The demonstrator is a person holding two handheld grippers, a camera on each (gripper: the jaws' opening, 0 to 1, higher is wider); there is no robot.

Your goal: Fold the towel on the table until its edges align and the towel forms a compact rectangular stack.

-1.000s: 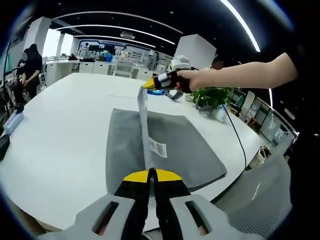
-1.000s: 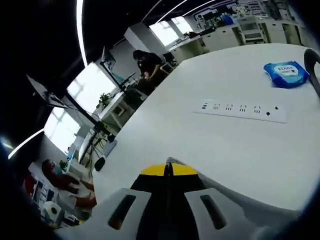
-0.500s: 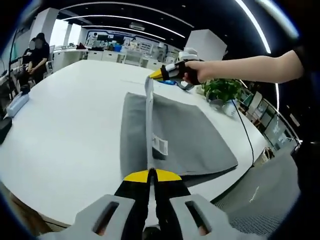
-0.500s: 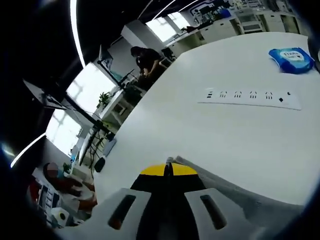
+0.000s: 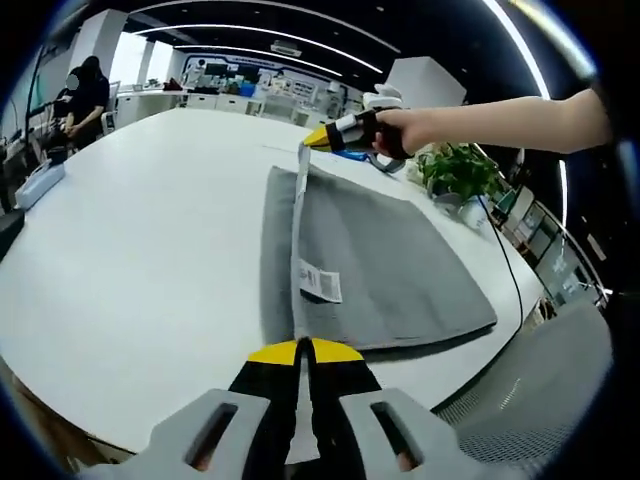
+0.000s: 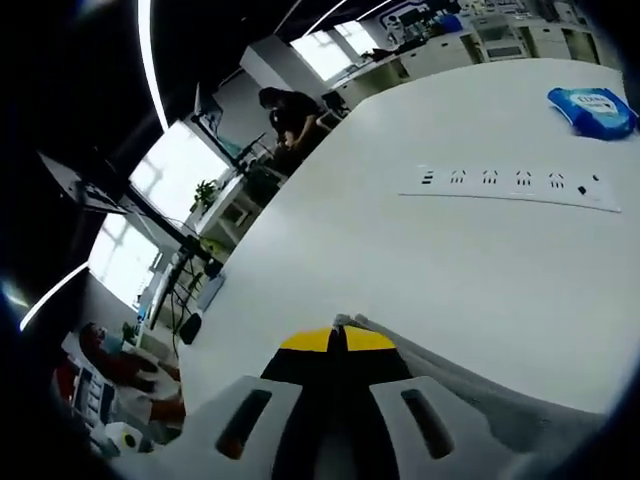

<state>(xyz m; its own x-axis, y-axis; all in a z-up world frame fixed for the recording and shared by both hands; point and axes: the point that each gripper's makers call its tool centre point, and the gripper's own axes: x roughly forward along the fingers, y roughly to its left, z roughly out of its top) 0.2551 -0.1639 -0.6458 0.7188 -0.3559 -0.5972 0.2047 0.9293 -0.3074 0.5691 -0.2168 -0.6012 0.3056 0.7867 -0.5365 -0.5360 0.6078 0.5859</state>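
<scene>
Towel (image 5: 370, 260) grey, lying on the white surface (image 5: 140, 240), folded over itself, one edge lifted into a taut ridge running between the two grippers. White care label (image 5: 321, 283) showing on the lifted edge. Left gripper (image 5: 301, 352) at the near end of the ridge, jaws closed on the towel edge — yellow tips pressed together. Right gripper (image 5: 322, 138) at the far end, held by a person's hand (image 5: 400, 130), jaws clamped on the opposite corner just above the surface. Potted plant (image 5: 462, 172) beyond the towel, near the surface's far side. In the right gripper view, right gripper (image 6: 335, 340) pinching grey cloth (image 6: 470, 395); white power strip (image 6: 508, 186) and blue wipes packet (image 6: 600, 108) farther off — both well apart from the towel.
</scene>
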